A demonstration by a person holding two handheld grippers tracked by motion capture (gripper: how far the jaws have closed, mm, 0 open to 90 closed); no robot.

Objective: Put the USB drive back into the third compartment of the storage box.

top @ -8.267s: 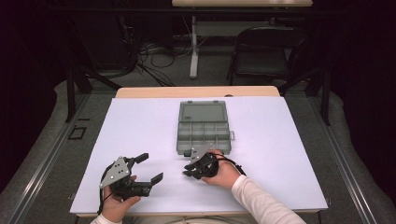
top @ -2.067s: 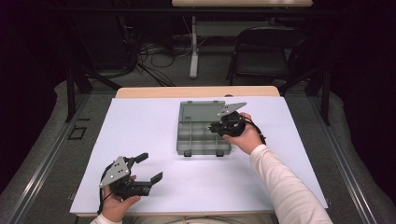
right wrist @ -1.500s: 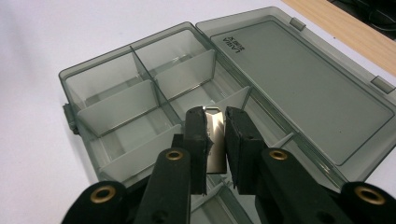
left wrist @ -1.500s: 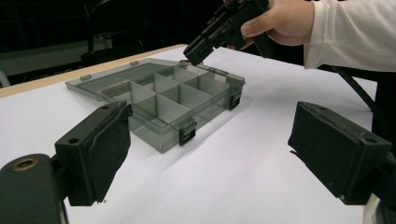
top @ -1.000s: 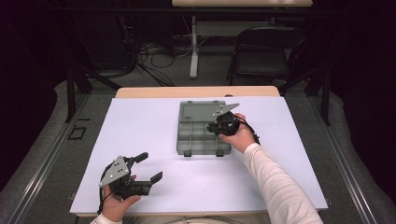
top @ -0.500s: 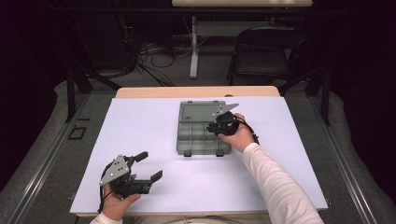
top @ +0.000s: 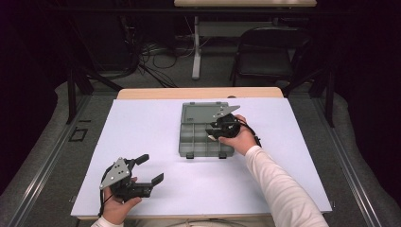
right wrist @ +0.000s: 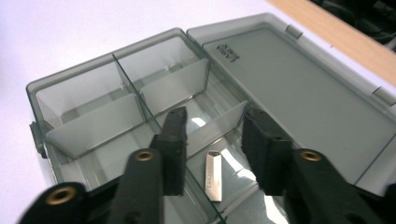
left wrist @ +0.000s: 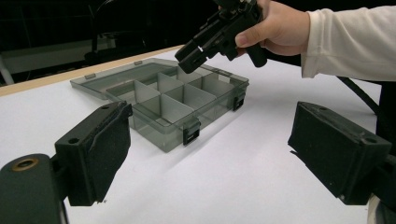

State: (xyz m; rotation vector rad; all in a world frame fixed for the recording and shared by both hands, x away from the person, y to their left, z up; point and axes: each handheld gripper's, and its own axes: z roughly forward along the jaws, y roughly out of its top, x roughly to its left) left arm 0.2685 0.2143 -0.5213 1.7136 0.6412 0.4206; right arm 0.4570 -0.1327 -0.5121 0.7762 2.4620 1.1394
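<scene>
Evidently the drop-off is done: a small silver USB stick (right wrist: 214, 175) lies flat on the floor of a compartment in the open grey organizer box (top: 195, 135), and nothing is clamped any more. The right gripper (right wrist: 212, 140) hovers just above that compartment, its fingers (right wrist: 173, 140) having just been opening; they now stand partly apart, with the stick below and between them but untouched by either pad. What seems left, judging from the lid (right wrist: 303, 88) lying flat open behind the compartments, is to draw the hand clear and perhaps swing the lid shut and latch it. The left gripper (top: 142, 172) rests low on the white surface (top: 142, 123), well apart from the box, its fingers (left wrist: 98, 149) spread wide and empty, pointing toward the box.
</scene>
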